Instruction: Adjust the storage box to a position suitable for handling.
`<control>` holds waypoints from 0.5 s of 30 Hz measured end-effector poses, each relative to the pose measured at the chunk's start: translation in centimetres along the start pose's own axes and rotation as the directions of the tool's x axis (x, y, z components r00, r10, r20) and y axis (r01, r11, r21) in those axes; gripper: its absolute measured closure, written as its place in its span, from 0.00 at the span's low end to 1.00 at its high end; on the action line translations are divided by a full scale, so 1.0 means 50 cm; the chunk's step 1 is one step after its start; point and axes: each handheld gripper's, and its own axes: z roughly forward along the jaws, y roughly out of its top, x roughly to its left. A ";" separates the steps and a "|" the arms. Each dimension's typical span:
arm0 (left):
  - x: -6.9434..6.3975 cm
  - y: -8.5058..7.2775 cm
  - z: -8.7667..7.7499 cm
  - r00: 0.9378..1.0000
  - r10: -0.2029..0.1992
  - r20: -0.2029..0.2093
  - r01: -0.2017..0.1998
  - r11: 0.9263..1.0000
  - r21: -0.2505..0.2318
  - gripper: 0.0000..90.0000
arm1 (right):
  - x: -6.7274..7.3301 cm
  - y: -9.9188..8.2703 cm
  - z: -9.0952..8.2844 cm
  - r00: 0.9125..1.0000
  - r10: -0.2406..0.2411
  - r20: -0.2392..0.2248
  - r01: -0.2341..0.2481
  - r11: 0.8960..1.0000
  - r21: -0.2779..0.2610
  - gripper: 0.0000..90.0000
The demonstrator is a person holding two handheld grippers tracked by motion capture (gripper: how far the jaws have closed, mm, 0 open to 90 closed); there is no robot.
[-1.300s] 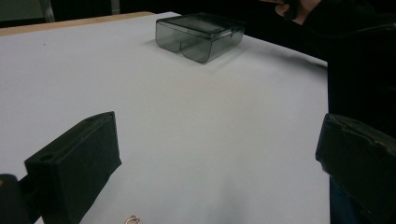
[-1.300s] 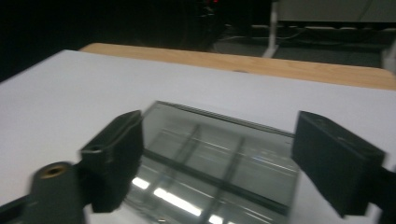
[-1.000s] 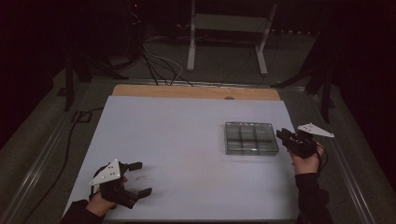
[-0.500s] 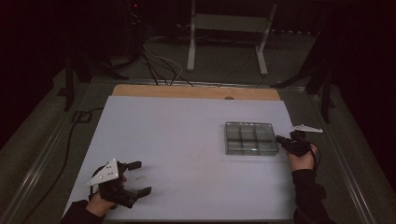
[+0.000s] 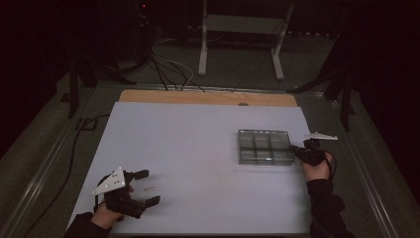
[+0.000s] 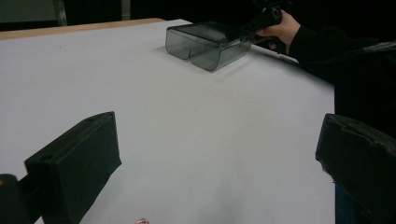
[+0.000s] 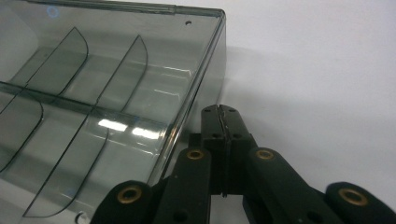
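Organiser box [image 5: 262,147]: sits flat on the right half of the white surface [image 5: 198,139], lid off or absent, smoky clear plastic. Looks empty in every compartment, so judged barely begun, with nothing yet sorted into it.

Right tongs [image 7: 222,112]: pressed fully together, nothing between them, tips low against the surface just beside the box's right wall. Cannot tell whether touching that wall or merely next to it. Probably about to nudge or steady the box, not to lift it.

Left tongs [image 5: 147,187]: spread wide, holding nothing, resting at the near left of the surface, well apart from the box.

Small pinkish item [image 6: 142,220]: lies on the surface near the open left tongs; too small to identify. Likely still to be picked up and carried across to a compartment.

Count: one box, six compartments in two rows of three; one small loose item; two tongs, one shut and one wide.
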 end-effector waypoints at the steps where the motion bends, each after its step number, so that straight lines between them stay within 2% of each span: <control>1: 0.001 0.000 0.000 1.000 -0.002 -0.001 0.002 1.000 -0.002 0.01 | 0.002 0.001 0.001 1.000 -0.003 -0.004 0.003 1.000 0.001 1.00; 6: 0.004 0.001 -0.002 1.000 -0.020 -0.005 0.020 1.000 -0.016 0.01 | 0.018 0.005 0.009 1.000 -0.021 -0.014 0.021 1.000 0.002 1.00; 15: 0.005 0.001 0.001 0.999 -0.021 -0.025 0.021 1.000 0.005 0.01 | 0.059 0.016 0.026 0.997 -0.062 -0.050 0.063 0.998 0.016 1.00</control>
